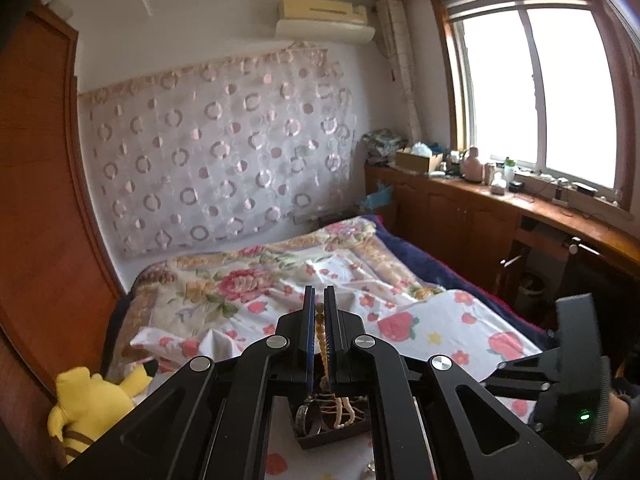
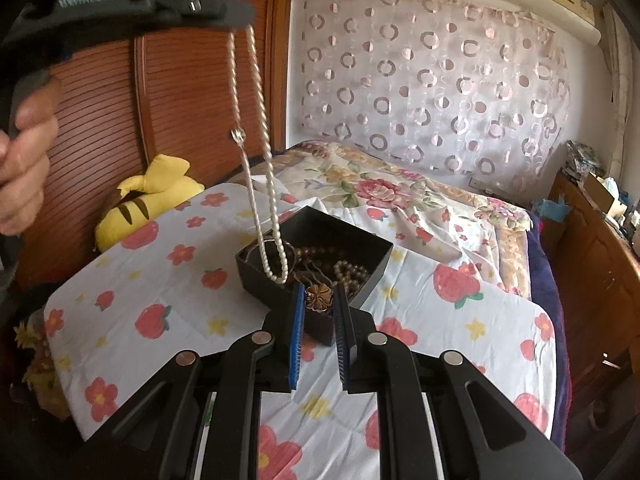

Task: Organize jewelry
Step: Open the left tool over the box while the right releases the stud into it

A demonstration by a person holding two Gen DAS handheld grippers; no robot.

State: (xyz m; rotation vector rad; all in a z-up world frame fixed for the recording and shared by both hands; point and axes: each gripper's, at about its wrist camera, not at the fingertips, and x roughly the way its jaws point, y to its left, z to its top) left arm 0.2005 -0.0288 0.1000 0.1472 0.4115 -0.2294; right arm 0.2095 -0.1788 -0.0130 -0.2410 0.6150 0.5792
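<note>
A black open box (image 2: 362,237) sits on the strawberry-print cloth and holds brown beads and pearl strands. High at the upper left of the right wrist view, my left gripper (image 2: 240,16) is shut on a white pearl necklace (image 2: 260,140). The necklace hangs in a long loop whose lower end reaches the box's near rim. The left wrist view shows the same necklace (image 1: 322,344) pinched in my left gripper (image 1: 319,292), with the box (image 1: 320,438) below. My right gripper (image 2: 319,292) is shut on a bronze flower ornament (image 2: 319,299) just above the box's front corner.
The strawberry-print cloth (image 2: 160,280) covers a flat board at the foot of a bed with a floral quilt (image 2: 380,188). A yellow plush toy (image 2: 152,196) lies at the left beside a wooden wardrobe (image 2: 180,92). A cluttered wooden cabinet (image 1: 480,208) runs under the window.
</note>
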